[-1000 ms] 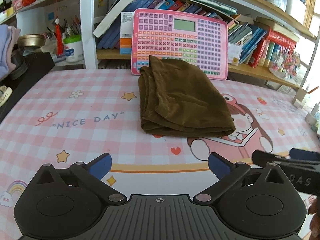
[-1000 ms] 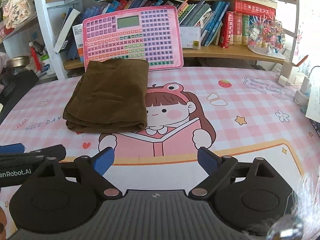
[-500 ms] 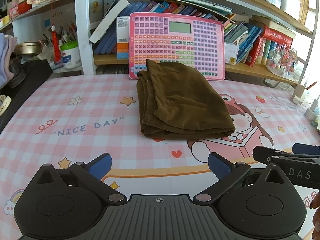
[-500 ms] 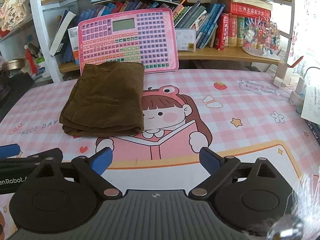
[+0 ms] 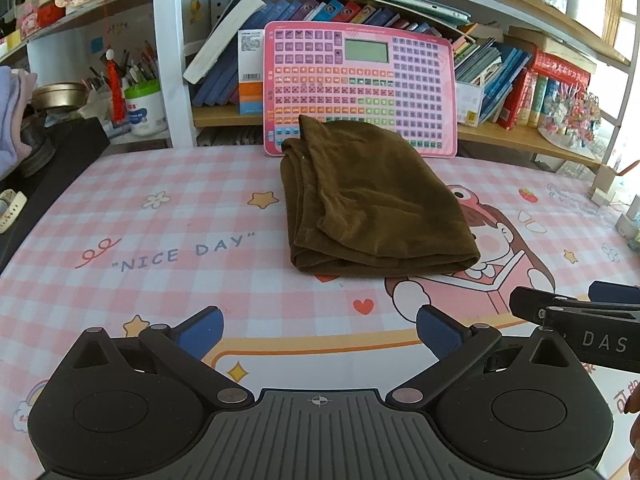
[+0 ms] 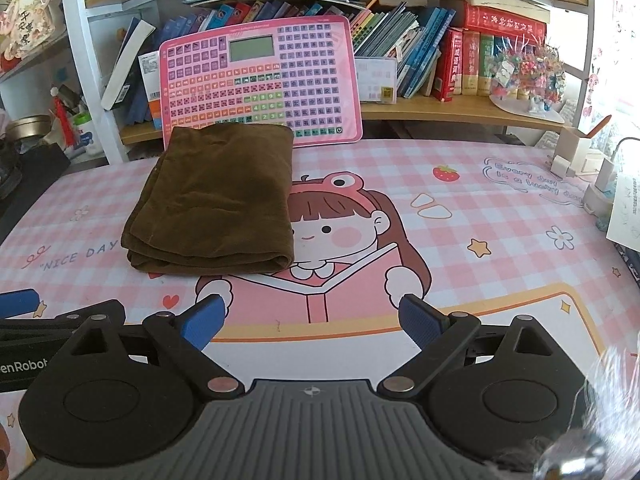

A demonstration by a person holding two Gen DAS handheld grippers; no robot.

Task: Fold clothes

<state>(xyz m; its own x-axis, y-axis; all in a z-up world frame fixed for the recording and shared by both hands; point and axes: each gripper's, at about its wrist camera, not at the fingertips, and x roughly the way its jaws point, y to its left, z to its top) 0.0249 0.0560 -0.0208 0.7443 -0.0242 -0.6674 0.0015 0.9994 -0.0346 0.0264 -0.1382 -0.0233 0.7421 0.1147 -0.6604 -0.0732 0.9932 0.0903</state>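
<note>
I count one brown cloth point(image 5: 372, 204), folded into a thick rectangle and lying on the pink checked mat point(image 5: 160, 208), its far edge up against the one pink keyboard board point(image 5: 360, 84) that leans on the bookshelf point(image 6: 440, 110). Both my tools are out: the left gripper point(image 5: 318, 330) has its two blue-tipped fingers point(image 5: 202, 330) spread wide and holds nothing, and the right gripper point(image 6: 310, 320) is spread just as wide, also empty. Both hover near the mat's front edge, well apart from the cloth. On the mat I read "NICE DAY" point(image 5: 186, 250). The right gripper's side shows "DAS" in the left camera; the left one's shows "enRobot" in the right camera.
</note>
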